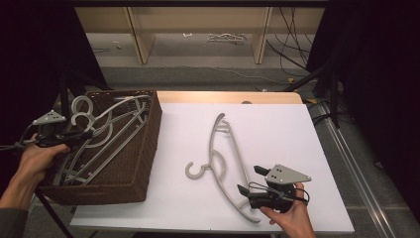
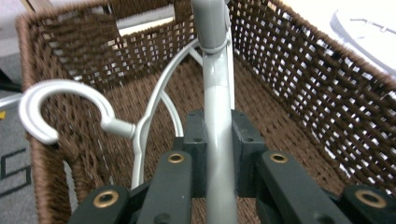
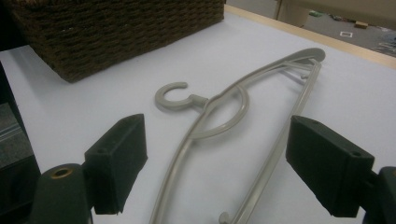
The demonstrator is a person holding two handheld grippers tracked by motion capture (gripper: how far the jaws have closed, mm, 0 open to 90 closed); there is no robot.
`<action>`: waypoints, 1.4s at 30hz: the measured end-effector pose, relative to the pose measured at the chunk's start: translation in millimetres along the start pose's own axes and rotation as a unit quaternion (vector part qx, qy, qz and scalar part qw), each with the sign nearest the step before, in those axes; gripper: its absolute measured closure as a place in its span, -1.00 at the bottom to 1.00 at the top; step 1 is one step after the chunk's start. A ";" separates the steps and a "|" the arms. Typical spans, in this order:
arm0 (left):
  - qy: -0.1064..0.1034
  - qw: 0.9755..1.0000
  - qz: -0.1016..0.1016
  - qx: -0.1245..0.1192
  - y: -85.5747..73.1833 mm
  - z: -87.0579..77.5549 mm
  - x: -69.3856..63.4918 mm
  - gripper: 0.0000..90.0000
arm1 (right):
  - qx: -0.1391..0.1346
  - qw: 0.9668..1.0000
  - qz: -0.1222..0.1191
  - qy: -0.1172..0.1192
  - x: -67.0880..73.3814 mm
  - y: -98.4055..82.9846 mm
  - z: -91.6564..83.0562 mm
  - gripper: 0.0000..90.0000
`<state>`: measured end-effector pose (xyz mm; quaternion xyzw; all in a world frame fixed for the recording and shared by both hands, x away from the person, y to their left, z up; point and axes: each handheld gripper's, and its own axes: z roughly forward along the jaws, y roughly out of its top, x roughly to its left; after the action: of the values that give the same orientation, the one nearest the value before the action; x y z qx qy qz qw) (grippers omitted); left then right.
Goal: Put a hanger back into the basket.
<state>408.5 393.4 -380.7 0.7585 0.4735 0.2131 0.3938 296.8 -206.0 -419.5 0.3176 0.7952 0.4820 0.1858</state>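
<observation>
Left gripper (image 2: 219,154) clamps hanger (image 2: 217,93) over basket (image 2: 327,93); right gripper (image 3: 215,168) open

Site: we read it as a lab recording bay | table (image 1: 277,124) with white top, black curtains either side of it | behind it: loose cables (image 1: 289,42) on grey floor, bare wooden shelf frame (image 1: 198,34) | beside it: tripod legs (image 1: 324,82)

One basket (image 1: 148,148); three hangers (image 1: 225,163).
</observation>
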 end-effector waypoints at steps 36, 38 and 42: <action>0.093 0.989 -0.056 0.096 -20.6 37.8 12.3 0.33 | 0.008 1.000 0.000 0.002 -1.1 -1.2 0.8 -0.53; 0.102 0.989 -0.058 0.092 -18.9 32.7 11.9 0.28 | 0.007 1.000 0.000 0.003 -1.0 -1.2 0.7 -0.53; 0.107 0.990 -0.062 0.072 -12.4 22.0 6.6 0.09 | 0.007 1.000 0.001 0.002 -0.9 -0.9 0.8 -0.53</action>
<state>420.0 393.6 -404.2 0.7265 0.5734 0.2339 0.2980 297.6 -206.5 -420.7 0.3183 0.7988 0.4773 0.1814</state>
